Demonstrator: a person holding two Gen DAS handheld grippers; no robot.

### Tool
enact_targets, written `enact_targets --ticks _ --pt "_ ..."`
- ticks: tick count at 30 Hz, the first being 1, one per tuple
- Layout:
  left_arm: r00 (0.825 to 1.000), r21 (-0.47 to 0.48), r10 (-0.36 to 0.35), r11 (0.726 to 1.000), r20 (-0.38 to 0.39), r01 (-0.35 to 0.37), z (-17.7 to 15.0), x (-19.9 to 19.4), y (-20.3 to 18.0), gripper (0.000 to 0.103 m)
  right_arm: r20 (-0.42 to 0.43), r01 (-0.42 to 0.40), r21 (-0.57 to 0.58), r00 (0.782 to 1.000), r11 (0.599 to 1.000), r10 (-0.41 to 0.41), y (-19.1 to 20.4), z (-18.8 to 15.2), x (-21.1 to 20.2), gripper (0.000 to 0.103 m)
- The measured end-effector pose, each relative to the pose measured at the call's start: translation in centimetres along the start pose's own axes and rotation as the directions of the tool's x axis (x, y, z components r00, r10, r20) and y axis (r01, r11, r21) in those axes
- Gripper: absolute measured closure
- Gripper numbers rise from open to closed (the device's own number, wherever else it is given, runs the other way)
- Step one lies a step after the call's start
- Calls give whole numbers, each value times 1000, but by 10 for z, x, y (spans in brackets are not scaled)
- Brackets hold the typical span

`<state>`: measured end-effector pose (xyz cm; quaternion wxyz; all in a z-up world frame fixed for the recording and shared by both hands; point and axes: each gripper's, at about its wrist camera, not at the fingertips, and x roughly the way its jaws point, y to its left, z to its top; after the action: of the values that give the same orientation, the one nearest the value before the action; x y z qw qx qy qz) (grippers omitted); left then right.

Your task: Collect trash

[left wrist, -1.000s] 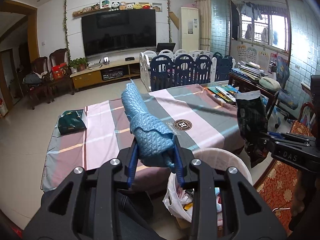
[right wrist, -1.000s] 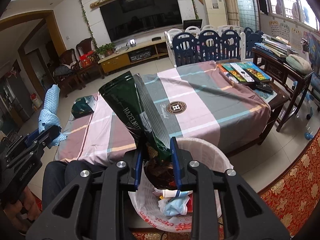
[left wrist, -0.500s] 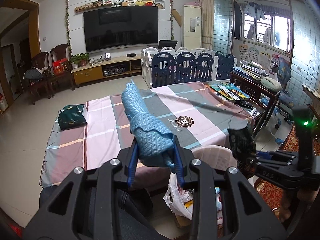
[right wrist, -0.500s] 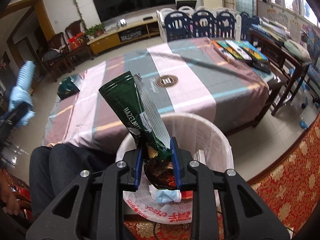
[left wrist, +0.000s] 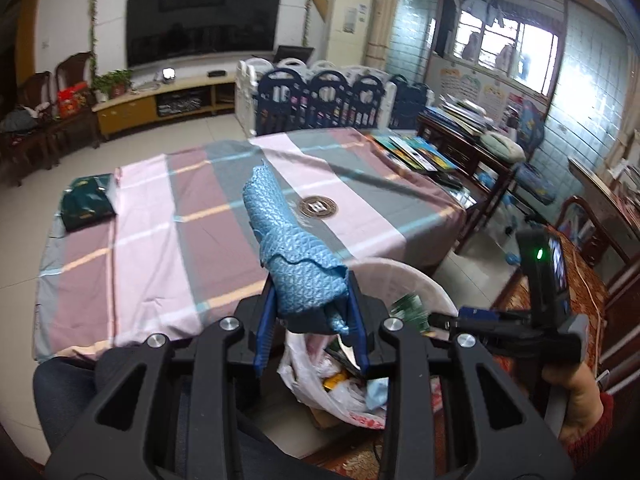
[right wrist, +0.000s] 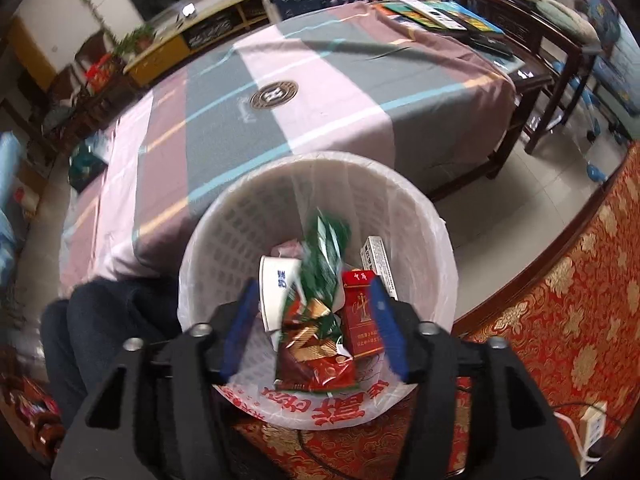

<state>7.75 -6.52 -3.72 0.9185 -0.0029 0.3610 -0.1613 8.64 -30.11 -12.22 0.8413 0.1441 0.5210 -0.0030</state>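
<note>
Right gripper (right wrist: 316, 330): jaws have just been opening and stand apart over the bin (right wrist: 224, 220); nothing between the pads.
Green wrapper (right wrist: 324, 256): loose, inside the bin rim, blurred; I read it as dropping among the cup (right wrist: 276, 292) and red carton (right wrist: 362, 320).
Wrapper axis: long axis runs roughly up the right wrist view, tip toward the far rim, lower end at the red snack bag (right wrist: 316, 360).
Left gripper (left wrist: 310, 320): clamped on the blue cloth (left wrist: 288, 252), beside the bin and above my lap.
Cloth axis: rolled, long axis pointing up and away toward the tabletop (left wrist: 160, 216).
Risk 1: cloth released from here may land on the bin's near rim or my lap; the gripper is not yet centred over the opening.
Risk 2: the 2 grippers sit close, so crossing in could knock them together.
Risk 3: green pouch (left wrist: 86, 204) remains at the far tabletop corner, easy to miss.
</note>
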Motion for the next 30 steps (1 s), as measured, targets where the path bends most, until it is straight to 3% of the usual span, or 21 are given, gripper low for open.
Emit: enact_targets --ticks 3,5,9,12,13,15,17,19,21,23,24,26,30 --pt "992 47 -103 993 -76 107 -3 23 -15 70 55 -37 82 998 996 32 -18 6 -22 37" --pt "977 88 -160 981 -140 173 -6 41 -31 69 120 -30 122 993 992 16 -29 10 -42 37" --pt "960 148 -164 968 -226 200 -19 69 -59 60 250 21 172 966 985 -64 -40 12 -89 27" --pt "949 189 -167 956 -269 222 -28 81 -75 39 330 30 166 940 986 -84 -39 12 -118 22" --pt "951 200 -154 957 -268 211 -30 81 -77 27 347 34 161 934 986 -89 -37 12 -125 21" --pt "959 206 -135 960 -248 188 -29 77 -76 22 375 39 153 922 987 -95 -34 11 -136 16" --pt "972 195 -103 970 -212 145 -25 68 -70 13 381 41 139 920 989 -92 -30 11 -140 15" --pt "987 180 -28 982 -160 57 -19 55 -60 12 382 51 112 920 992 -91 -22 11 -144 15" --pt "988 142 133 982 -82 -120 -10 35 -45 10 389 76 66 916 995 -96 -7 8 -149 13" --pt "962 91 274 958 -7 -272 -2 11 -31 6 412 102 0 906 995 -93 12 4 -159 11" --pt "952 69 304 950 29 -306 2 -4 -25 5 428 121 -24 898 992 -99 21 1 -165 10" --pt "936 34 339 939 93 -343 8 -33 -15 3 465 149 -79 880 986 -96 42 -5 -177 4" --pt "896 -35 416 909 152 -416 14 -80 -2 3 477 124 -164 878 979 -32 69 -14 -190 3"
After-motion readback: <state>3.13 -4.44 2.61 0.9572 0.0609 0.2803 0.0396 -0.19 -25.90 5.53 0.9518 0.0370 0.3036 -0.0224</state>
